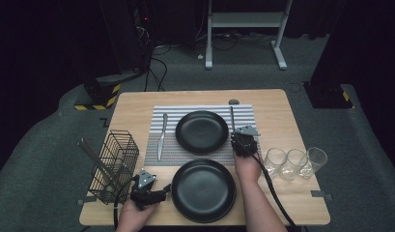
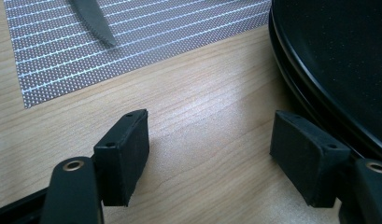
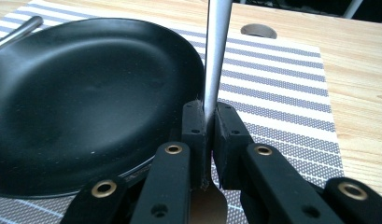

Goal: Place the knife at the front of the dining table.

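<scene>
Grey carpet and dark drapes ringed a wooden table (image 1: 132,108), which carried a striped mat (image 1: 246,113) at its centre. On the mat sat a black plate (image 1: 201,131), with a knife (image 1: 162,137) lying at its nine o'clock. A second plate (image 1: 203,189) rested on bare wood just off the mat at its six o'clock edge. A wire basket (image 1: 115,166) holding utensils stood at eight o'clock on the table, and three glasses (image 1: 294,162) stood in a row at four o'clock.

At three o'clock of the mat's plate, the right gripper (image 3: 206,122) was clenched on a fork (image 3: 215,60); its jaws pinched the metal handle, which ran away from the camera over the mat, just beside the plate's rim, while the fork's wider end showed under the jaws.

At nine o'clock of the near plate, the left gripper (image 2: 209,154) hovered close above the wood, jaws released and wide apart with nothing between them, one pad just beside that plate's rim.
</scene>
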A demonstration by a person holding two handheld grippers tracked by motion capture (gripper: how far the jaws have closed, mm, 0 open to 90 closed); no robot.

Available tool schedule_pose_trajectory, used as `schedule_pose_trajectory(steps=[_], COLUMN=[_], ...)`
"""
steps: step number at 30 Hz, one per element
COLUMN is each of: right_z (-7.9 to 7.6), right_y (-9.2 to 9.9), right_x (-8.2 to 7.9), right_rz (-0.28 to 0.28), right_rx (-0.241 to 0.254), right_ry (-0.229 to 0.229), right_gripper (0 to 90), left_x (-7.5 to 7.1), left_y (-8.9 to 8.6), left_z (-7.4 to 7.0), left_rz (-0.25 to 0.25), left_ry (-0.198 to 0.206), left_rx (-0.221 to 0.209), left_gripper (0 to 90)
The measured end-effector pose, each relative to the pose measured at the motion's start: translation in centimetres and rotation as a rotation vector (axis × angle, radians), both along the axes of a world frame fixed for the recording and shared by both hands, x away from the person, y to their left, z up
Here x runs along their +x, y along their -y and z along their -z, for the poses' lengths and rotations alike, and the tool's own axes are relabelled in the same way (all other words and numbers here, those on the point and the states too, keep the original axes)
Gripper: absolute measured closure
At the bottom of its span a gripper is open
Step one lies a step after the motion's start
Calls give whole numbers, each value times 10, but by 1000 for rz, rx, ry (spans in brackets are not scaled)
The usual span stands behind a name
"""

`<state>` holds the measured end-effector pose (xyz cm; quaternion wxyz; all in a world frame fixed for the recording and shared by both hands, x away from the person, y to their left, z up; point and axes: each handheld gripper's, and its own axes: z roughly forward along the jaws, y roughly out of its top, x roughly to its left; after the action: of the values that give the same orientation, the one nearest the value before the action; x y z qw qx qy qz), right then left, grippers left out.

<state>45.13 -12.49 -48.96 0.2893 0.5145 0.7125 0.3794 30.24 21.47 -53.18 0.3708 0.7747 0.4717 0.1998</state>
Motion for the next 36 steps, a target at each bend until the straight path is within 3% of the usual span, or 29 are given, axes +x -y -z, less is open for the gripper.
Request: schedule_pose_trajectory(steps=[11, 22, 36], right_z=[4, 12, 0], right_y=[3, 5, 3], right_x=[10, 20, 8], right_rz=[42, 78, 70], right_rx=[-6, -44, -40], right_ry=[-25, -58, -52], right_gripper=[838, 845, 856], left_x=[0, 0, 0], left_y=[0, -1, 0], left_z=[0, 0, 0], left_rz=[0, 1, 5], left_ry=[1, -3, -2], left_rx=[2, -13, -8], left_gripper=[288, 287, 287])
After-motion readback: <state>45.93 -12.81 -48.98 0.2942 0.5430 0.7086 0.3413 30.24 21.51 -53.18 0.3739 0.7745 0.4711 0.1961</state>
